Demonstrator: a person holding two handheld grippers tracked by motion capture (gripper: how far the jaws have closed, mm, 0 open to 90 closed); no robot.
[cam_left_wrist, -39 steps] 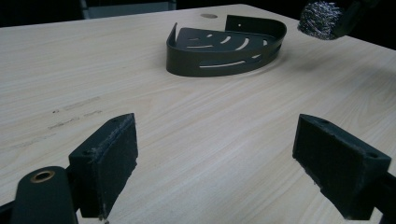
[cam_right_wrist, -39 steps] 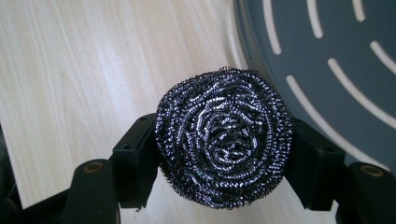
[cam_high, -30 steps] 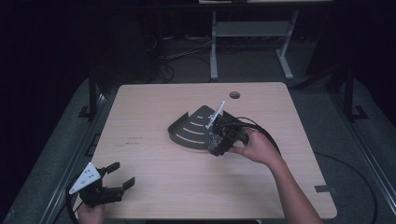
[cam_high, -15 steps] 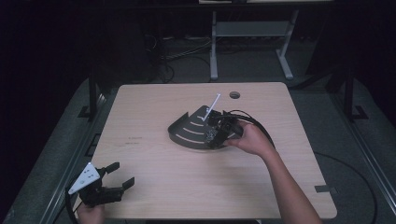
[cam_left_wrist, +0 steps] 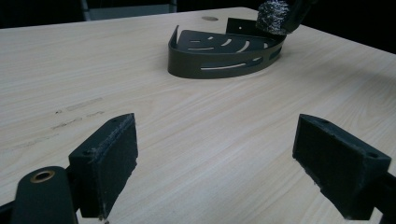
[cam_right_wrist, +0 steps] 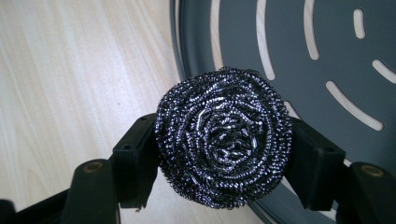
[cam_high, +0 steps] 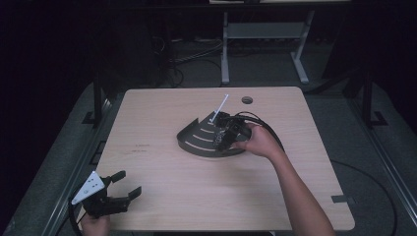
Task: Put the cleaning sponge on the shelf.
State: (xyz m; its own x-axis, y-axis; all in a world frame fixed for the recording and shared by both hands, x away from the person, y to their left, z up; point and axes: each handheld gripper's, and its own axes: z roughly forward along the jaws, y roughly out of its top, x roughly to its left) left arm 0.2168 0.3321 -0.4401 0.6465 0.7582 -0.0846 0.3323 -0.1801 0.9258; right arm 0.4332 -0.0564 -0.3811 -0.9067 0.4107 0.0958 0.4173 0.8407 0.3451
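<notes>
While the right tool (cam_right_wrist: 224, 154) was clamped on a steel-wool scourer (cam_right_wrist: 224, 136), the ball was held just above the rim of a dark corner caddy (cam_high: 201, 137) near the middle of the worktop (cam_high: 167, 113). In the right gripper view the scourer was seen as a round, tightly coiled wad of shiny silver-grey wire, its loops spiralling toward a slightly sunken centre, and it was pinched at its 9 and 3 o'clock sides by the two black jaws. Beneath it, from 12 to 4 o'clock, the flat dark-grey floor of the caddy was seen, cut through by curved slots that let the pale wood show. In the high view the caddy was seen as a quarter-round tray with a low curved wall, and the right hand (cam_high: 258, 140) was laid at its 3 o'clock edge. From the left gripper view the scourer (cam_left_wrist: 272, 17) was seen at 1 o'clock, over the caddy's (cam_left_wrist: 219, 63) far rim. A thin white stick (cam_high: 220, 105) was seen rising at 12 o'clock from the caddy. The left tool (cam_high: 120, 189) was held at the worktop's 7 o'clock corner, its padded jaws spread wide with nothing between them.
</notes>
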